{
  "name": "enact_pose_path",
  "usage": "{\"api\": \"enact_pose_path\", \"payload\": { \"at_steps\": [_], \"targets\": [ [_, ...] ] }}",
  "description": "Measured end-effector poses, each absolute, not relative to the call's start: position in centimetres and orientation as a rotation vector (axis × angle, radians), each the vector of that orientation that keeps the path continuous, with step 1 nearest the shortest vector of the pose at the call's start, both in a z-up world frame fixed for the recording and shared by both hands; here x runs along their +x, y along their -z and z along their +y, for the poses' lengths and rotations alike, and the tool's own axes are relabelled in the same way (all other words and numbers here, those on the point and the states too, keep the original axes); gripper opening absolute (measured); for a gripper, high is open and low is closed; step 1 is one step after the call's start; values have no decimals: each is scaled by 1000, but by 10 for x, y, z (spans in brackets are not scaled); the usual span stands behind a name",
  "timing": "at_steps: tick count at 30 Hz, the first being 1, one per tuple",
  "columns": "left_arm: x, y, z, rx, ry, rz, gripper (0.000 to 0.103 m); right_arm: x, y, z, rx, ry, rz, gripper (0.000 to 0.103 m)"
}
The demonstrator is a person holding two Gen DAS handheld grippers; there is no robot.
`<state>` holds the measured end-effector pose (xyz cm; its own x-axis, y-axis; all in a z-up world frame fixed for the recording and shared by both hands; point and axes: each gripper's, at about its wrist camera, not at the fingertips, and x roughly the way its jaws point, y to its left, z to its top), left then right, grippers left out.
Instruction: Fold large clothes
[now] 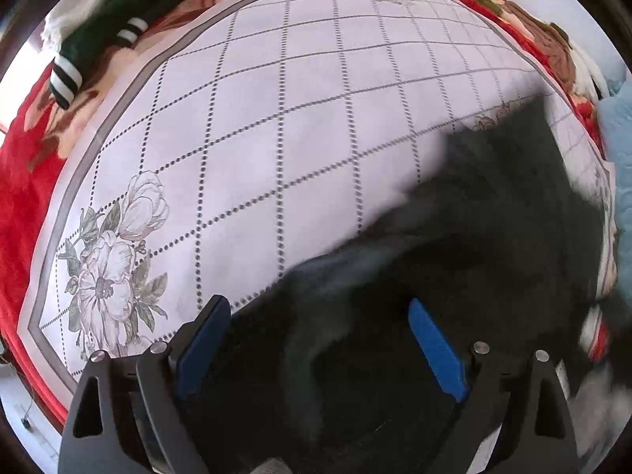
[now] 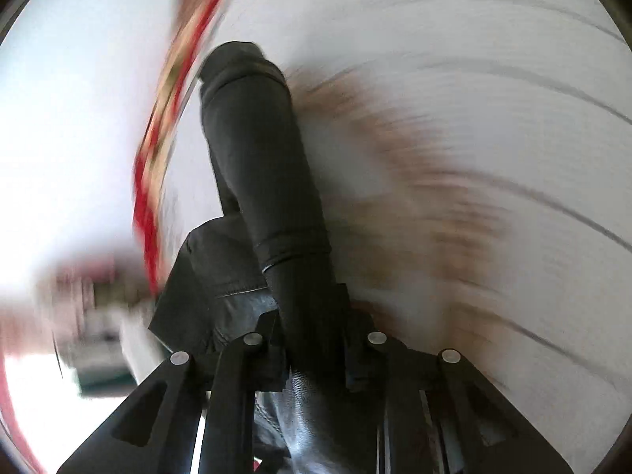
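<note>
Tongs first, from the left wrist view: my left tongs [image 1: 316, 349] point almost straight down with their blue pads [image 1: 436, 349] spread wide and nothing pinched between them. Under and beyond them lies the black garment [image 1: 474, 245], blurred, covering the near right part of a pale cloth [image 1: 276, 138] printed with a dotted diamond grid and grey flowers. That cloth is spread over a red floral blanket [image 1: 15, 217] that shows along the left and far edges. On the far left, on the blanket, sits a dark green garment with white-striped cuffs [image 1: 91, 51]. A light blue quilted piece [image 1: 620, 126] shows at the right edge.

From the right wrist view, my right tongs [image 2: 312, 339] are clenched on the black garment [image 2: 252, 150]: a leather-looking sleeve runs out between the closed fingers and stretches away toward the far side, its cuff end above the pale cloth [image 2: 474, 59]. More black folds bunch to the left of the sleeve, just by the tongs. Everything around is smeared by motion; a red streak of blanket edge [image 2: 146, 181] runs down the left.
</note>
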<state>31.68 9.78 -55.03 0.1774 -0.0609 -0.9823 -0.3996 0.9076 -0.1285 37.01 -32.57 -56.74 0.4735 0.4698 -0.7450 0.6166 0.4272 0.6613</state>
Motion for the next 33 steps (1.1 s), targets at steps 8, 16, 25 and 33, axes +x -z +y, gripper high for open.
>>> {"api": "enact_pose_path", "payload": {
  "at_steps": [8, 16, 25, 33],
  "targets": [
    [292, 538, 59, -309, -176, 1425, 92, 200, 552, -386, 1089, 312, 1461, 48],
    [296, 537, 37, -296, -190, 1432, 92, 205, 466, -405, 812, 229, 1447, 48],
    [344, 591, 45, -330, -250, 1500, 95, 363, 501, -363, 658, -37, 1341, 31],
    [341, 573, 50, -345, -261, 1472, 96, 416, 565, -352, 638, 20, 1485, 28]
  ]
}}
